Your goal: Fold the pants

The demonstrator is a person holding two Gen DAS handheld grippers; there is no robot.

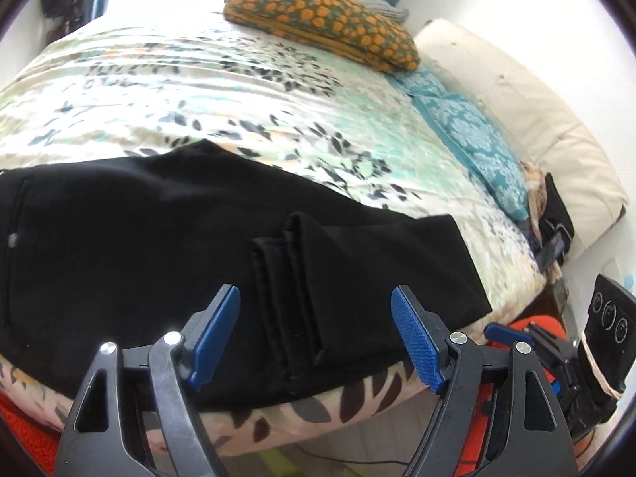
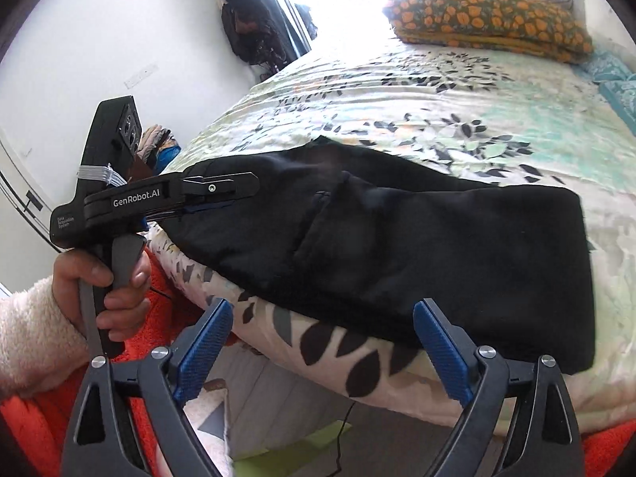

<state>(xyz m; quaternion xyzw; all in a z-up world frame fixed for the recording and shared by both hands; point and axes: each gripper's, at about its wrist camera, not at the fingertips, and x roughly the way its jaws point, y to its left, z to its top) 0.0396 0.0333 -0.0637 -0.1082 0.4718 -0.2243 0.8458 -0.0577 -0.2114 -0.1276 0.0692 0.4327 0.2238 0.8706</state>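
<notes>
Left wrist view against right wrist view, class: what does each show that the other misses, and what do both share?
Only the left wrist view shows the pants' leg hems, a cream headboard and a blue pillow. Only the right wrist view shows the hand gripping the left tongs and dark clothes hanging on the wall. Both show the black pants, floral bedspread and orange-spotted pillow.

Left gripper (image 1: 316, 334): black frame, blue ribbed fingertips (image 1: 417, 342), silver screws. Right gripper (image 2: 324, 351): identical build. Left handle reads "GenRobot.AI" in white. Bare hand (image 2: 105, 286), fluffy cream sleeve (image 2: 35, 330).
</notes>
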